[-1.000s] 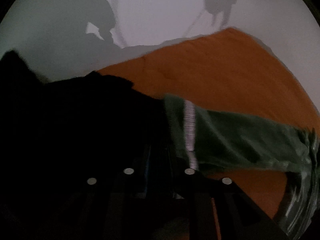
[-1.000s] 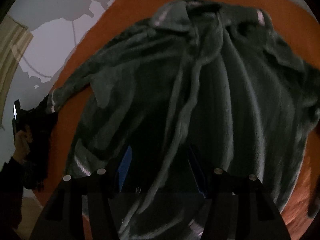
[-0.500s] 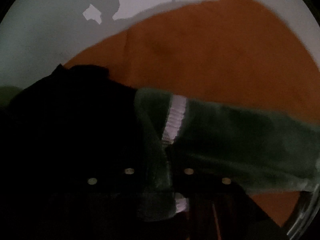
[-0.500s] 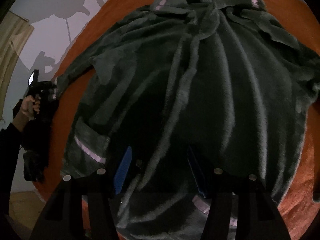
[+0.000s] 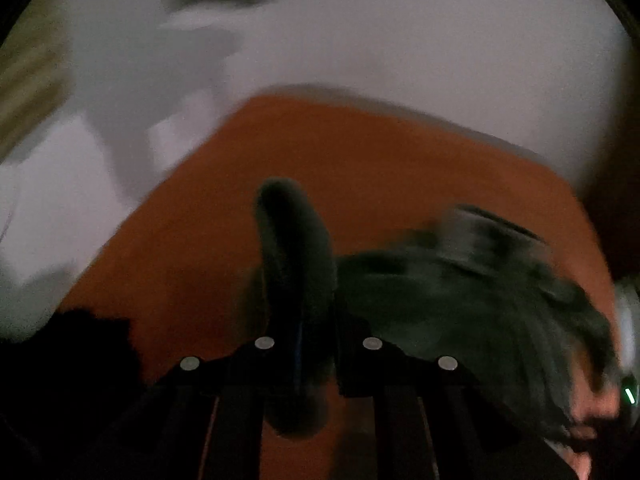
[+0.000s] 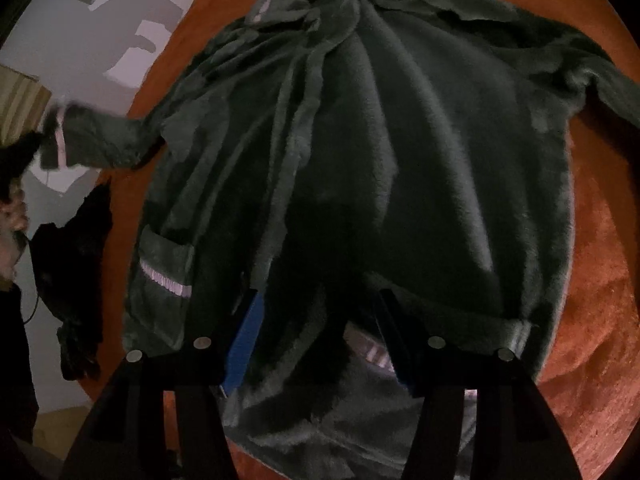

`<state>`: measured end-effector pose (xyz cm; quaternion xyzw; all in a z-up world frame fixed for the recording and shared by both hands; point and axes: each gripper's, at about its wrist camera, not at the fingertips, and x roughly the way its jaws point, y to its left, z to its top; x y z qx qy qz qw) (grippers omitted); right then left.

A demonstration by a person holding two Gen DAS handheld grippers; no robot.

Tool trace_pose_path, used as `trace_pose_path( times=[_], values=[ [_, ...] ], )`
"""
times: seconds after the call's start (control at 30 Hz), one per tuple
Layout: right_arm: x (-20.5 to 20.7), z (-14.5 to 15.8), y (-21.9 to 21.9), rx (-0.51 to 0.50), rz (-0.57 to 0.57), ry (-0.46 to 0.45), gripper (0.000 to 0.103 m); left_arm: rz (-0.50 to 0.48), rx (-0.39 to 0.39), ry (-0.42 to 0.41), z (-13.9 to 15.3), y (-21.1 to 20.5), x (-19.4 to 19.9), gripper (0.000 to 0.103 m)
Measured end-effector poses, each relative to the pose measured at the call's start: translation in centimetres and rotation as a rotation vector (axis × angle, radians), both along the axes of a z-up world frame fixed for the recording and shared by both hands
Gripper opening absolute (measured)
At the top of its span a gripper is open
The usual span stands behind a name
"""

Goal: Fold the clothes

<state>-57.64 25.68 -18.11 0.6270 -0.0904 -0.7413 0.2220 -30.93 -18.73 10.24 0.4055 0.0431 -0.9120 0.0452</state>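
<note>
A dark green fleece jacket [image 6: 400, 152] lies spread on an orange surface [image 6: 592, 320], collar at the far end. Its hem with a pale stripe [image 6: 372, 350] lies across my right gripper [image 6: 320, 340], whose blue-padded fingers [image 6: 246, 344] stand wide apart with fleece between them. My left gripper [image 5: 318, 344] is shut on the jacket's sleeve cuff [image 5: 296, 264], which sticks up from the closed fingers. In the right wrist view that sleeve [image 6: 104, 140] stretches off to the left, lifted. In the blurred left wrist view the jacket body [image 5: 460, 288] lies to the right.
A black garment [image 6: 76, 248] hangs over the surface's left edge and shows again as a black garment [image 5: 80, 356] at the lower left. A person's hand [image 6: 12, 216] is at the far left. Pale wall [image 5: 360, 32] rises behind the orange surface [image 5: 360, 152].
My left gripper has lifted the sleeve cuff off the surface and swung round to face the jacket. The right gripper has tilted closer over the hem, its fingers still apart.
</note>
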Motion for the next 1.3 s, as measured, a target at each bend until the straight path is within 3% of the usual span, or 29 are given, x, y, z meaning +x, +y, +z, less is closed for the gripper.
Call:
trace_pose_path(
  times=[0.13, 0.2, 0.3, 0.4, 0.47, 0.5, 0.63, 0.77, 0.87, 1.03, 1.07, 1.1, 1.13, 1.3],
  values=[
    [0.7, 1.2, 3.5, -0.019, -0.072, 0.040, 0.057, -0.404, 0.063, -0.009, 3.3, 16.6, 1.0, 0.014],
    [0.7, 1.2, 4.4, -0.042, -0.095, 0.044, 0.057, -0.579, 0.156, 0.033, 5.5, 20.7, 1.4, 0.014],
    [-0.3, 1.0, 2.8, -0.127, -0.077, 0.049, 0.057, -0.652, 0.287, 0.176, 10.5, 21.7, 1.4, 0.014],
    [-1.3, 0.8, 1.3, -0.212, -0.059, 0.055, 0.057, -0.518, 0.335, 0.232, 12.5, 17.7, -0.6, 0.025],
    [-1.9, 0.7, 0.3, -0.269, -0.047, 0.059, 0.057, -0.362, 0.288, 0.238, 11.9, 15.4, -1.5, 0.053],
    [-2.3, 0.7, -0.2, -0.297, -0.041, 0.060, 0.057, -0.257, 0.276, 0.214, 10.4, 13.1, -2.1, 0.056],
    [-3.6, 0.4, -2.2, -0.411, -0.016, 0.068, 0.057, -0.076, 0.322, 0.092, 4.3, 6.9, -2.7, 0.056],
    [-7.9, -0.9, -7.4, -0.489, -0.009, 0.024, 0.057, 0.084, 0.289, -0.037, -1.9, 1.5, -1.4, 0.056],
    [-11.7, -3.0, -11.9, -0.450, -0.022, -0.028, 0.057, 0.151, 0.318, -0.095, -4.8, -1.6, 0.6, 0.056],
    [-15.1, -7.3, -15.9, -0.377, -0.100, -0.098, 0.056, 0.196, 0.345, -0.118, -7.0, -3.3, 2.0, 0.056],
    [-15.3, -7.8, -15.9, -0.396, -0.132, -0.112, 0.048, 0.196, 0.341, -0.119, -7.1, -3.5, 2.2, 0.056],
    [-15.2, -7.4, -15.6, -0.413, -0.143, -0.104, 0.013, 0.195, 0.337, -0.121, -7.2, -3.8, 2.3, 0.056],
    [-14.8, -6.4, -15.3, -0.428, -0.143, -0.084, 0.007, 0.194, 0.333, -0.122, -7.3, -4.0, 2.5, 0.056],
    [-12.9, -0.9, -12.8, -0.489, -0.149, 0.016, 0.006, 0.176, 0.211, -0.154, -7.9, -4.0, 0.3, 0.057]
  ],
)
